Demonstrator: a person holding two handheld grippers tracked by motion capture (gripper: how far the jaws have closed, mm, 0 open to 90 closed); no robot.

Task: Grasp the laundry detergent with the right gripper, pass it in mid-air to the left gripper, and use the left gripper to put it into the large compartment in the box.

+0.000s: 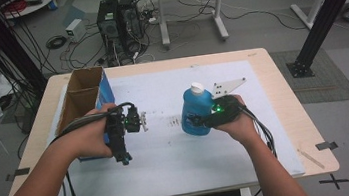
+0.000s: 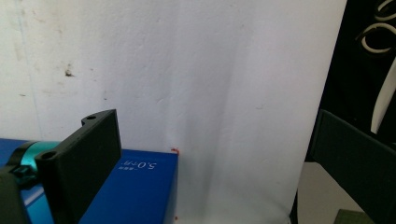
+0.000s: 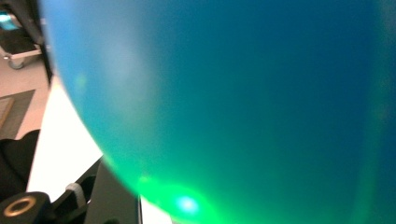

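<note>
So, quick rundown, near side first:

right gripper: clamped on the lower belly of the blue bottle, coming in from about 3 o'clock; in the right gripper view the bottle sits right up against the lens.

left gripper: jaws wide apart, nothing between them, hovering at roughly 9 o'clock of the bottle, well clear of it.

bottle spot: upright at about the middle of the white mat, white cap on top.

bottle handling: smooth rounded plastic, probably slick; looks full of liquid, so fairly heavy and sloshy, and the wall may dent if squeezed hard.

best hold: low on the body as it is now, or the neck under the cap.

lift status: can't really tell if the base is off the mat.

cardboard box: open, over at 10 o'clock, blue side facing the mat.
</note>
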